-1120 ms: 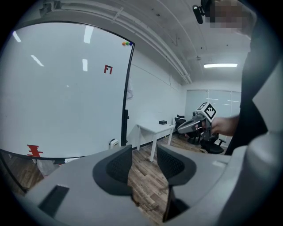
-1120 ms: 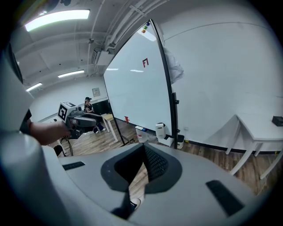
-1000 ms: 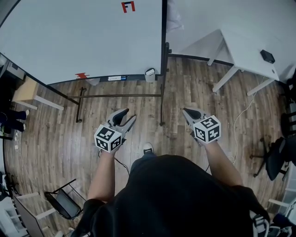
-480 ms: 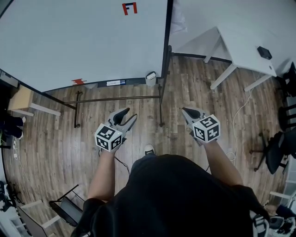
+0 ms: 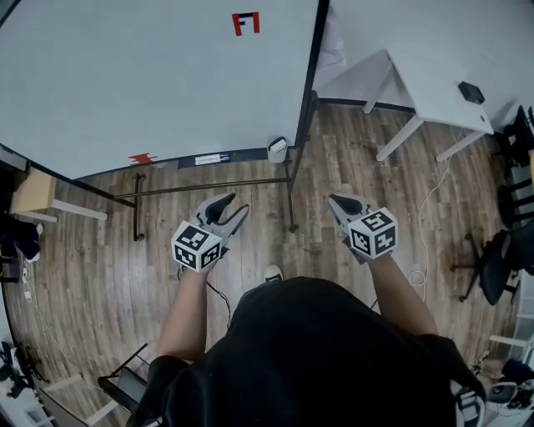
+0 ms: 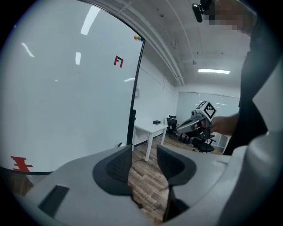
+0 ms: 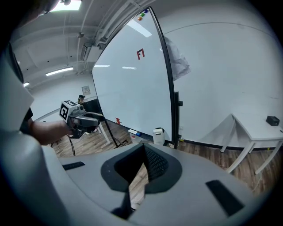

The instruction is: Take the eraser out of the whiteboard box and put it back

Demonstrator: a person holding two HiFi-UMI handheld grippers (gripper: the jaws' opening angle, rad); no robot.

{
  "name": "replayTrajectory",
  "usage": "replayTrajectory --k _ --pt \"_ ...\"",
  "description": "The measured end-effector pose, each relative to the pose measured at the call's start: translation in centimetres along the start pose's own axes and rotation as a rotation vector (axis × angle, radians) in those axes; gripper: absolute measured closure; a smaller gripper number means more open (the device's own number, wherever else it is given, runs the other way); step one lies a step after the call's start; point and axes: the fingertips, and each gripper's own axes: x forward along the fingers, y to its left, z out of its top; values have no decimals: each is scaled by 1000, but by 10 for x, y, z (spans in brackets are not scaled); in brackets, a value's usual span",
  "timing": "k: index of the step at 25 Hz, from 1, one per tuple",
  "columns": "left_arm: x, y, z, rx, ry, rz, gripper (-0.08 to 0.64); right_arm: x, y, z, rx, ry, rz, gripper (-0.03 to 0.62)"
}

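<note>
over the last second the whiteboard point(image 5: 150, 75) has slid down and toward me in the head view, and its red mark point(image 5: 245, 22) and the small white whiteboard box point(image 5: 277, 149) at the right end of the ledge point(image 5: 242, 155) have dropped lower in the picture. both grippers sit in nearly the same spot in front of the body. i read that as the person stepping or leaning in toward the board, not reaching yet. the left gripper point(image 5: 238, 203) is held with its jaws spread, and its own view shows only wooden floor point(image 5: 100, 242) between the pads. the right gripper point(image 5: 335, 201) has its jaws pressed together at the tips with nothing pinched; only a thin wedge of floor shows behind them. the box stands well apart from both grippers, beside the board's dark upright post, and i can't see into it, so the eraser is presumably still inside. a small blue-and-white item point(image 5: 209, 158) lies on the ledge to the box's left; it is too small to identify. so the task is at the approach: nothing has been lifted. the right gripper, which is nearer the box, would have to spread its jaws before it could take anything.
</note>
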Motion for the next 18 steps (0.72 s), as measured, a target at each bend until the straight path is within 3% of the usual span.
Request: replayTrajectory --k 18 --pt "-19 42 10 31 -11 -39 376 25 26 25 -1 -18 -23 598"
